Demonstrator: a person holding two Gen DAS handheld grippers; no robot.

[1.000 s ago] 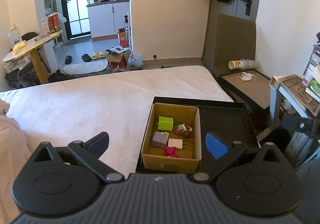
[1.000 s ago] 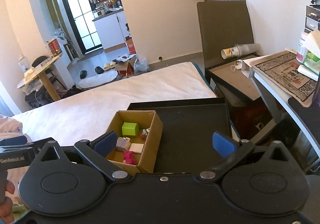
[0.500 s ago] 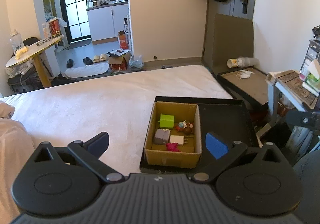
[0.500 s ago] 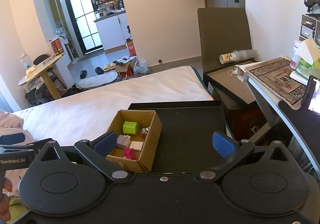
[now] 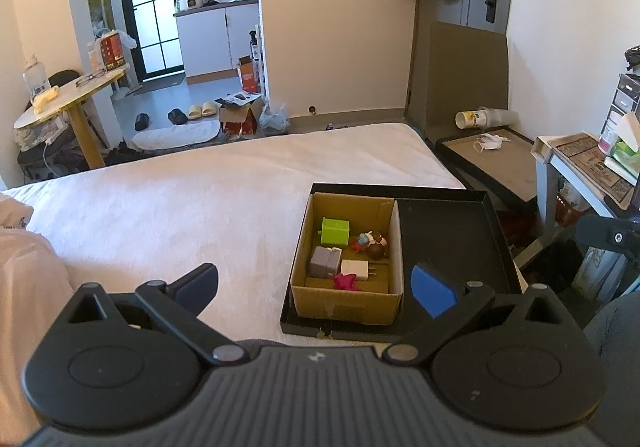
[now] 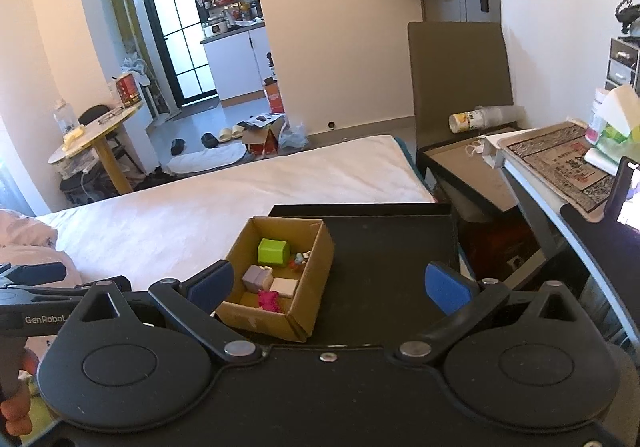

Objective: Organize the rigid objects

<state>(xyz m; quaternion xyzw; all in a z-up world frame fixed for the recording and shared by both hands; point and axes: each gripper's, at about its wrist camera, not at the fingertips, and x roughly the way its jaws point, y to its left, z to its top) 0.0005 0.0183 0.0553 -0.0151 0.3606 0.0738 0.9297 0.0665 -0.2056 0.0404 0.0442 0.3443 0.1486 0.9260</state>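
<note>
- The left gripper (image 5: 316,285) is built of matte black plastic, with two round discs, silver pivot screws and a ribbed grey housing.
- Blue pads (image 5: 434,289) are fitted to its fingers.
- The right gripper (image 6: 328,287) is made alike; "GenRobot" is printed in white on the other handle seen beside it.

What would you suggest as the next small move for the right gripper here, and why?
Probably ease the right gripper forward and down toward the cardboard box, aiming at the green block. Both grippers hang open and empty, the small items all sit inside the box, and the black tray beside it lies bare.
</note>
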